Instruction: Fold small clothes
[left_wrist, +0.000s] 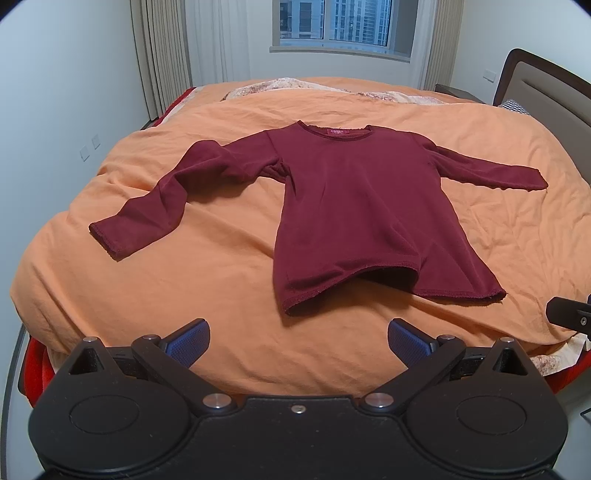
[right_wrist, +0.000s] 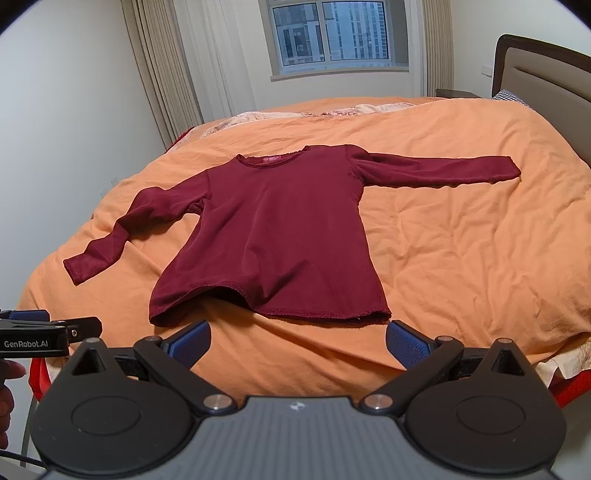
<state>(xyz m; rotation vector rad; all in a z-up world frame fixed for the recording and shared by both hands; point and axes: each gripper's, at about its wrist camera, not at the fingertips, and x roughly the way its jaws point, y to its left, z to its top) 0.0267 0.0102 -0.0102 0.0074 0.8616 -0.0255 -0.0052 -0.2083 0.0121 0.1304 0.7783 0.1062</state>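
The maroon long-sleeved top (left_wrist: 354, 206) lies spread flat on the orange duvet (left_wrist: 221, 332), looking soft, light and floppy, best pinched at cuffs or hem, while the left gripper (left_wrist: 298, 338) and right gripper (right_wrist: 297, 339) both gape empty.

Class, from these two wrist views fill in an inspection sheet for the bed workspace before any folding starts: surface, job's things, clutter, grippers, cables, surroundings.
Surface: orange duvet on the bed, wrinkled, covering the whole work area.
Job's things: one maroon long-sleeved top lying flat, neck toward the window, sleeves spread; the sleeve nearer the curtain is bent, the hem gapes open.
Clutter: nothing seen on the duvet besides the top.
Grippers: left gripper open, empty, short of the hem; right gripper open, empty, near the hem.
Cables: a dark cable at the lower edge of the right wrist view.
Surroundings: window, curtains, headboard.
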